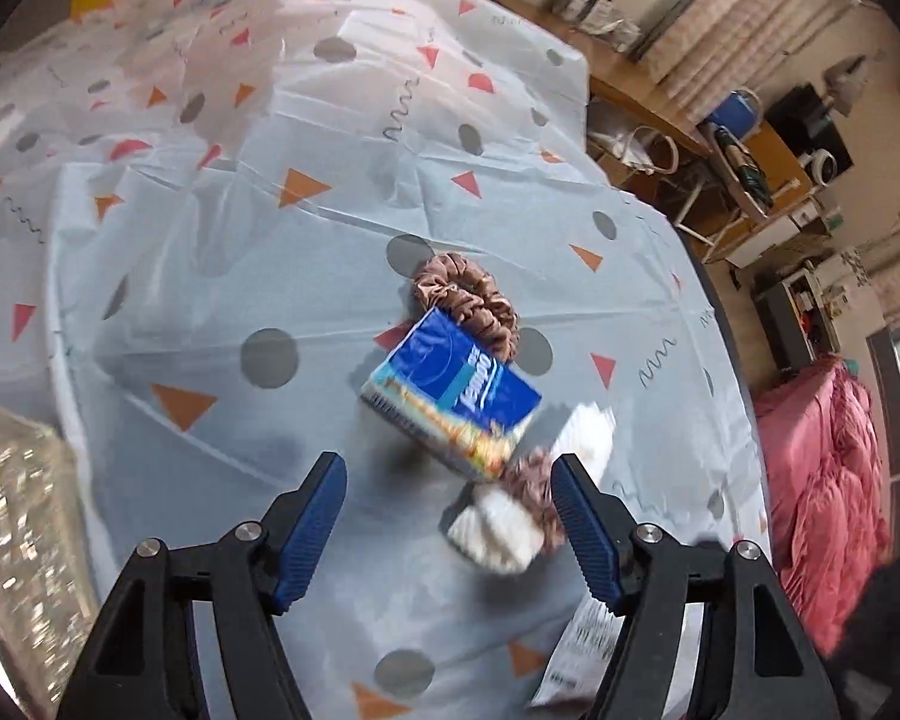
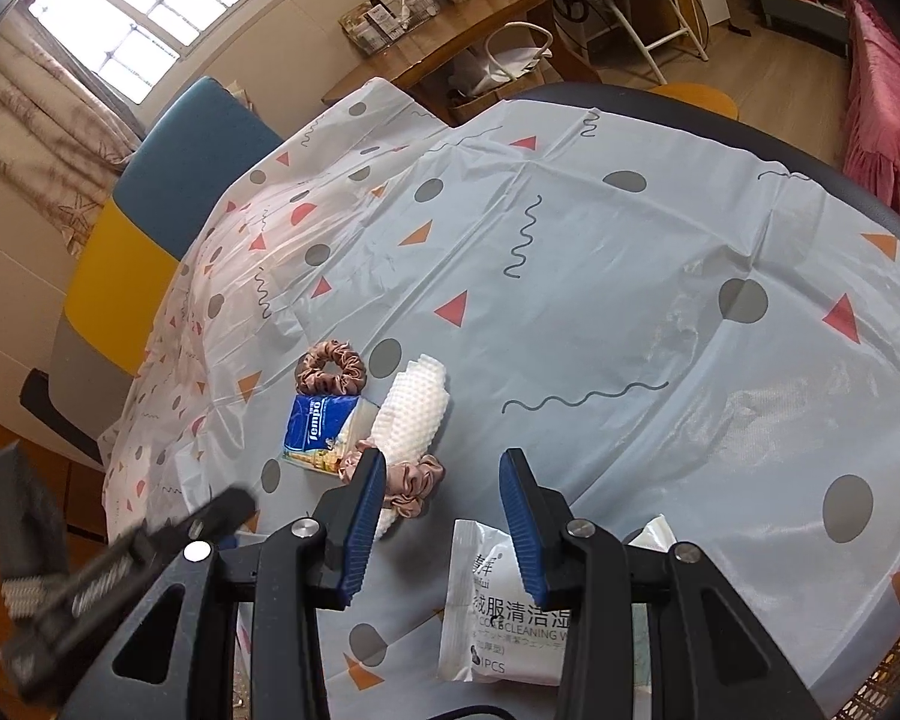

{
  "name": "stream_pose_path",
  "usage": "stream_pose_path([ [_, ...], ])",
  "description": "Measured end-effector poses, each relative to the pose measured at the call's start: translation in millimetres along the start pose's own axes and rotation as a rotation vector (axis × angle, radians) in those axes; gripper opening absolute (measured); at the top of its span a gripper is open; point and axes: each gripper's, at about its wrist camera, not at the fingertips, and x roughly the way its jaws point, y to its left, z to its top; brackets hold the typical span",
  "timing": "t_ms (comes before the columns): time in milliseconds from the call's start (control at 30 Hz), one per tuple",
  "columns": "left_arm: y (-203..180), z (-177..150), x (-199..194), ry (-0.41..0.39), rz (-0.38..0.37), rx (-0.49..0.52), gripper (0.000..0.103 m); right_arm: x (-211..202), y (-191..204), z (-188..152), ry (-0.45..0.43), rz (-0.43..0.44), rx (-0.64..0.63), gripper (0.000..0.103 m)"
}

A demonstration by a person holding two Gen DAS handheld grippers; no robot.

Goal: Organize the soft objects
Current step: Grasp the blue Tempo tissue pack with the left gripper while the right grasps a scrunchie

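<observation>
Left gripper hanging wide, empty, over tissue pack, probably lining up; right gripper part-open, empty, waiting above wipe sachet.

Counting now around the blue tissue pack, the only one of its kind on the worktop. Scrunchies: two, a brown scrunchie just behind the pack and a pink scrunchie just to its right and nearer. One white waffle cloth, rolled, touching the pack's right side. One white wet-wipe sachet, further right and closest to the camera.
</observation>
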Motion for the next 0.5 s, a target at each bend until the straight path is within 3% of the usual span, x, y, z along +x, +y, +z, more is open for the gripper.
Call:
stream_pose_path([
  [133,-4,19,28,0.048,0.012,-0.079,0.073,3,0,-1,0.021,0.029,0.008,0.040],
  [333,-14,34,51,0.051,0.075,-0.093,0.077,5,1,-2,0.045,0.084,0.024,0.040],
  [500,-16,29,63,0.054,0.146,0.005,0.073,5,-2,-3,0.053,0.095,0.044,0.040],
])
